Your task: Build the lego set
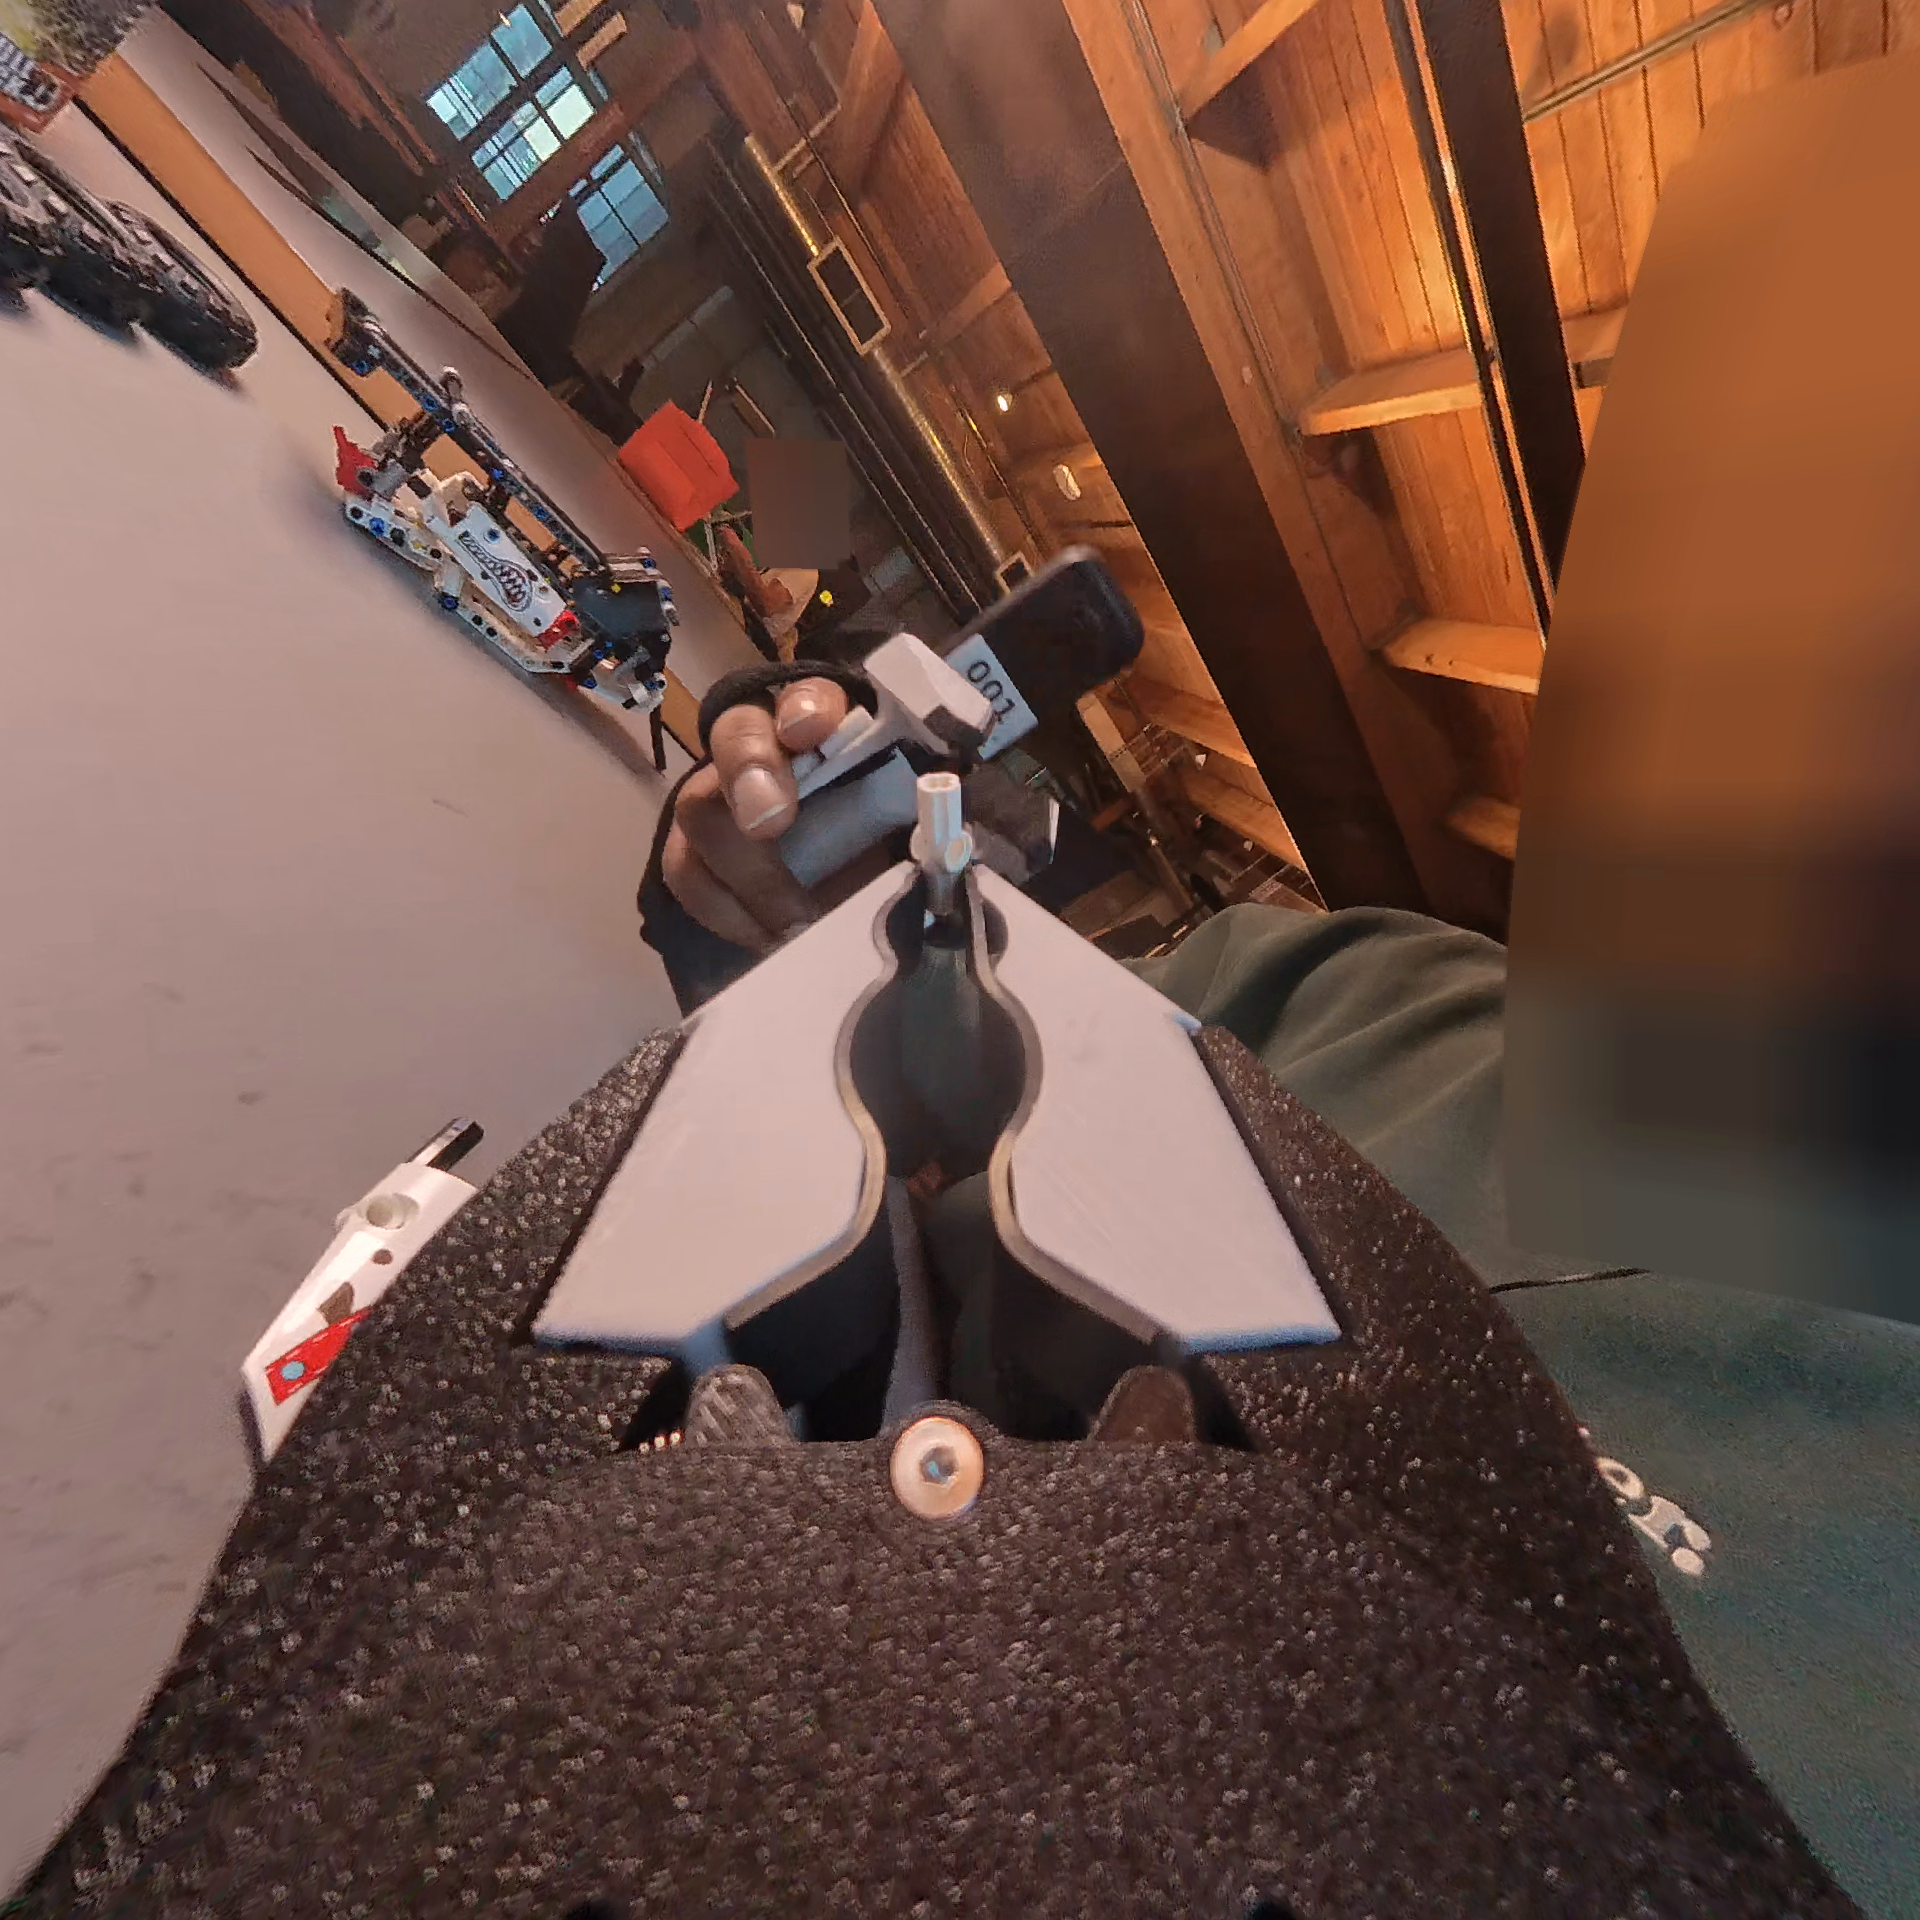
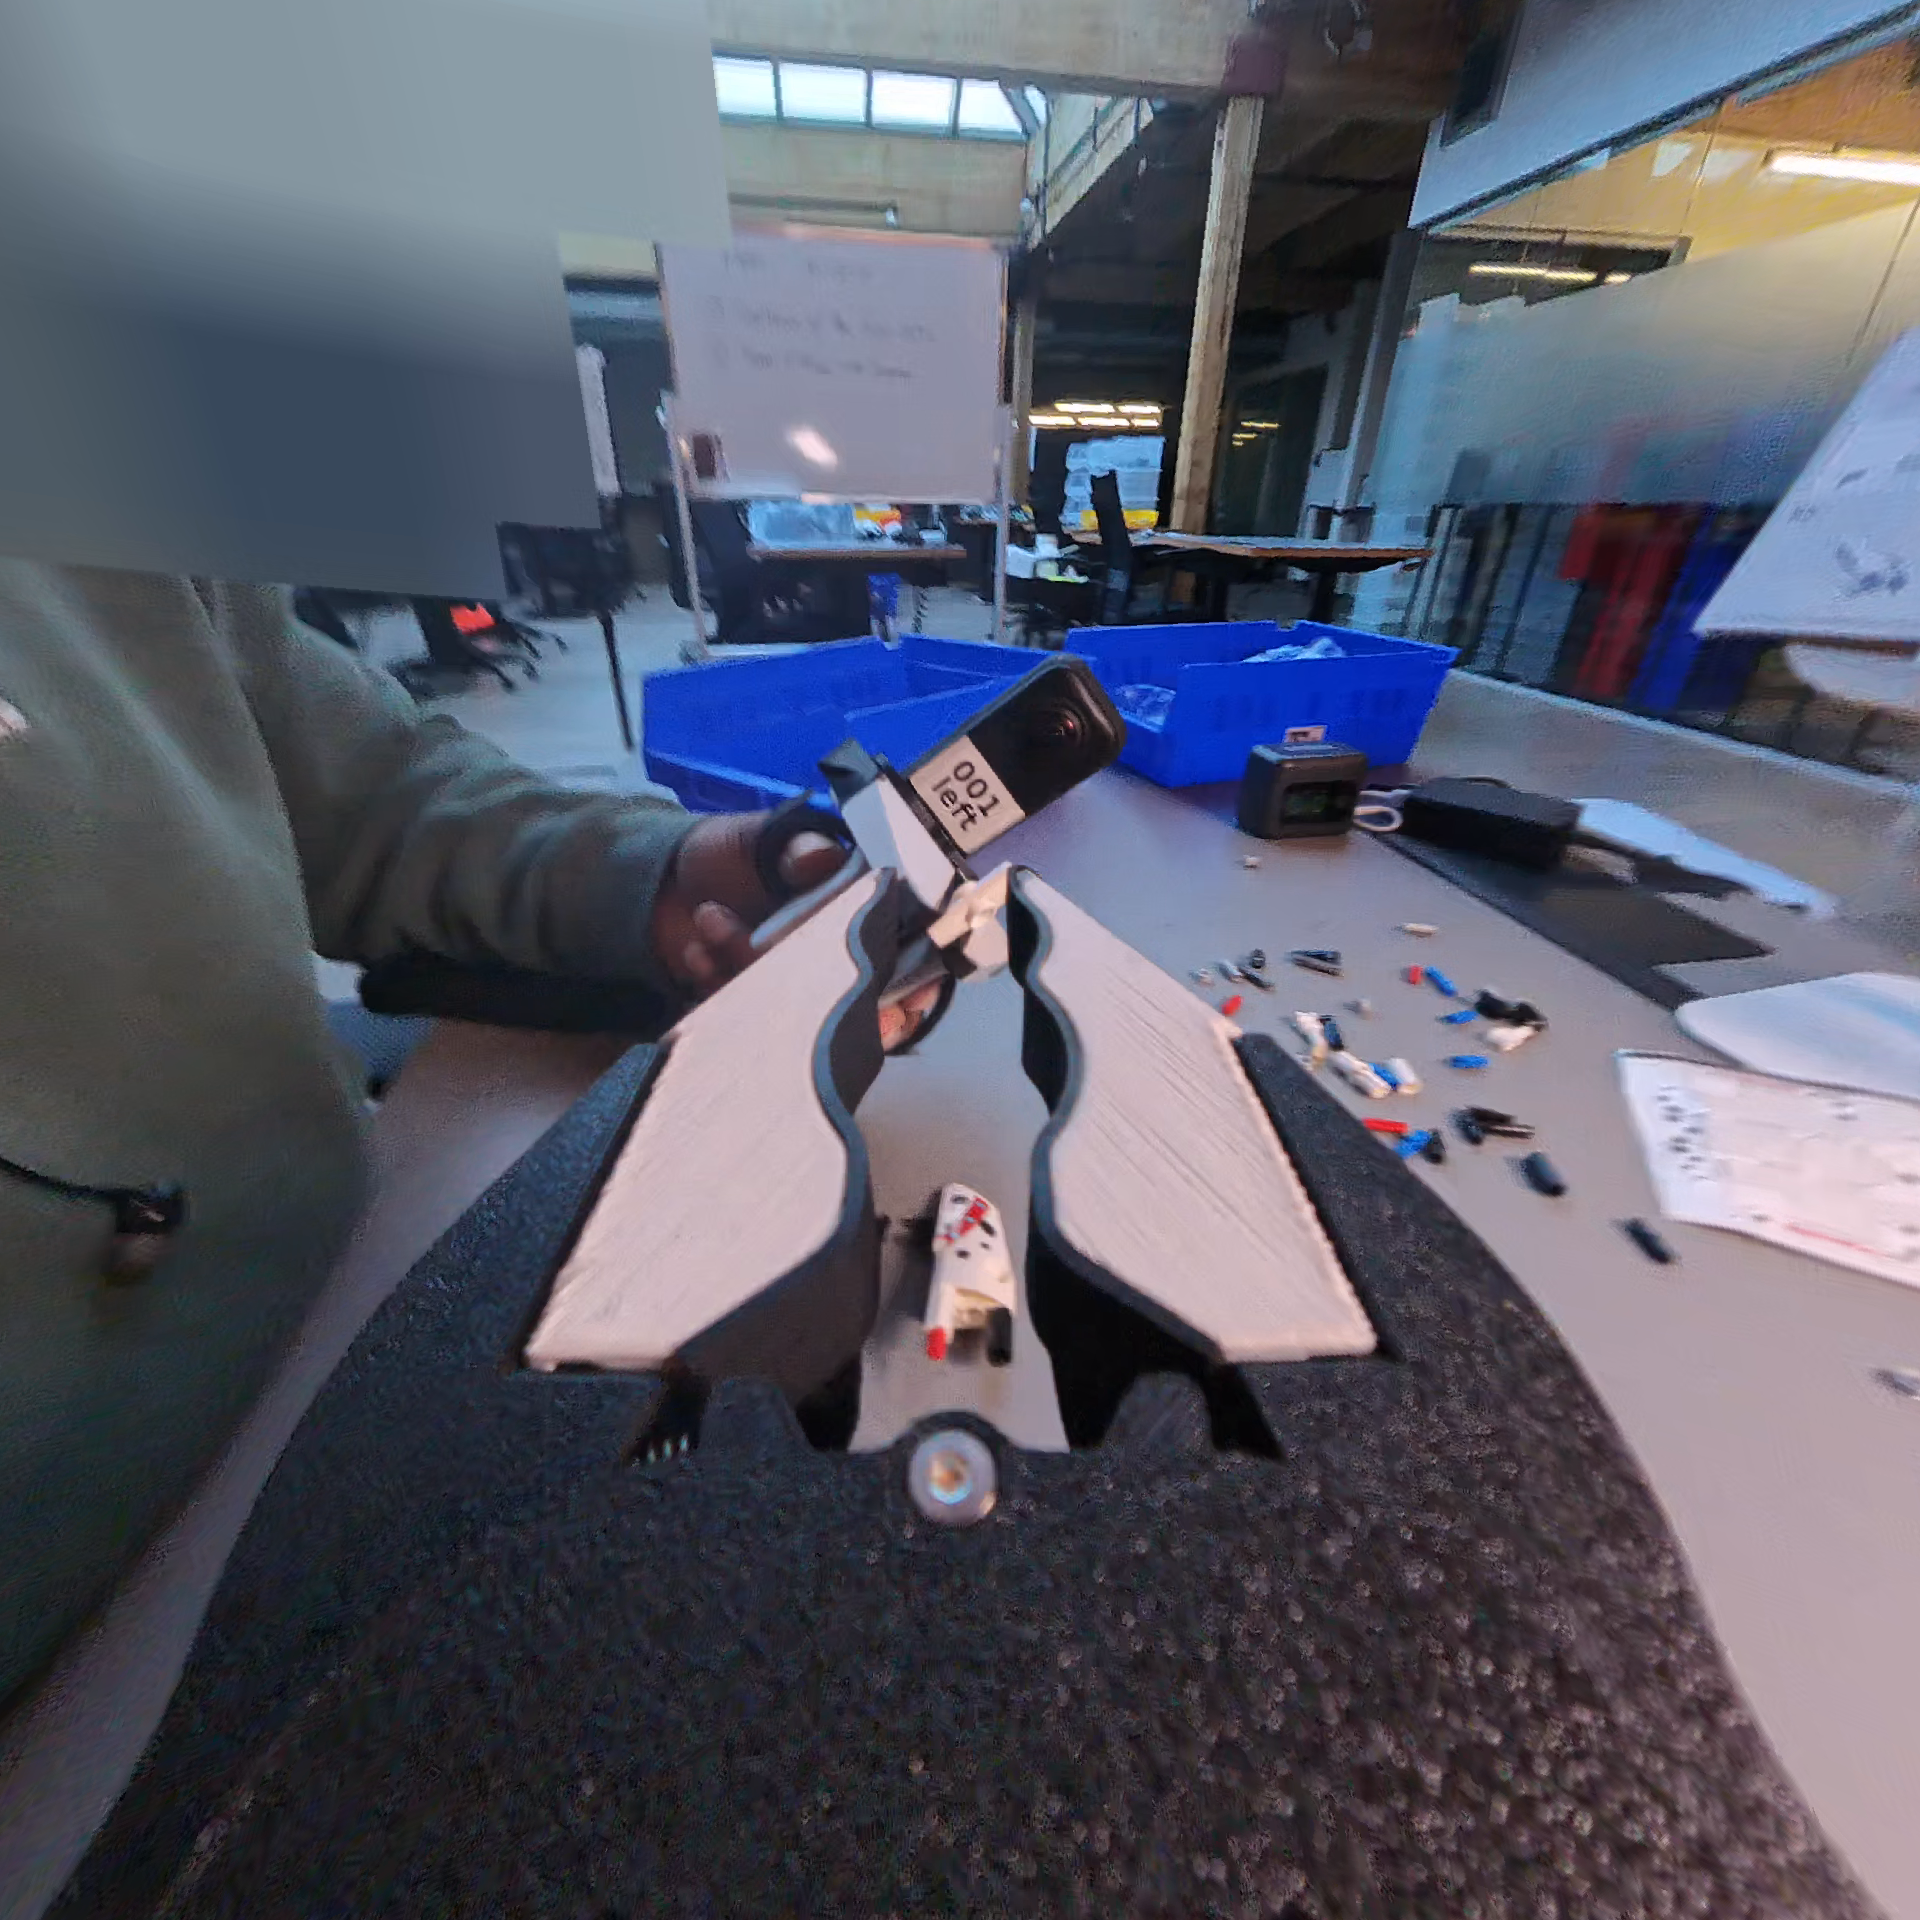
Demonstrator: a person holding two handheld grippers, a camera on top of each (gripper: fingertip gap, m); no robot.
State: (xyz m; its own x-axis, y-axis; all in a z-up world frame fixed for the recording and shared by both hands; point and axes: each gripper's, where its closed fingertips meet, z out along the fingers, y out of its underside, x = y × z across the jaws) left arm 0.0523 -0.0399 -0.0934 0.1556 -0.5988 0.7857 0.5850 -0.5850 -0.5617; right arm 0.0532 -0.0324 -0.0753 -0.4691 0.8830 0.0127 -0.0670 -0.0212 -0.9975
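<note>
My left gripper (image 1: 940,894) is shut on a small white lego connector (image 1: 940,831) that sticks out past its fingertips. In the right wrist view the same connector (image 2: 971,923) sits between the tips of my right gripper (image 2: 948,888), whose jaws stand partly open around it, with the piece close to the right-hand finger. The left gripper (image 2: 904,842) reaches in from above, held by a hand. The right gripper (image 1: 883,748) shows just behind the connector in the left wrist view. A partly built white lego model (image 1: 499,540) lies farther off on the grey table (image 1: 208,831).
A white lego panel with a red sticker (image 2: 971,1273) lies on the table under my right gripper. Several loose small pieces (image 2: 1371,1049) are scattered to the right, beside a paper sheet (image 2: 1787,1164). Blue bins (image 2: 1247,696) and a small black box (image 2: 1304,790) stand behind. Black tyres (image 1: 104,260) lie far left.
</note>
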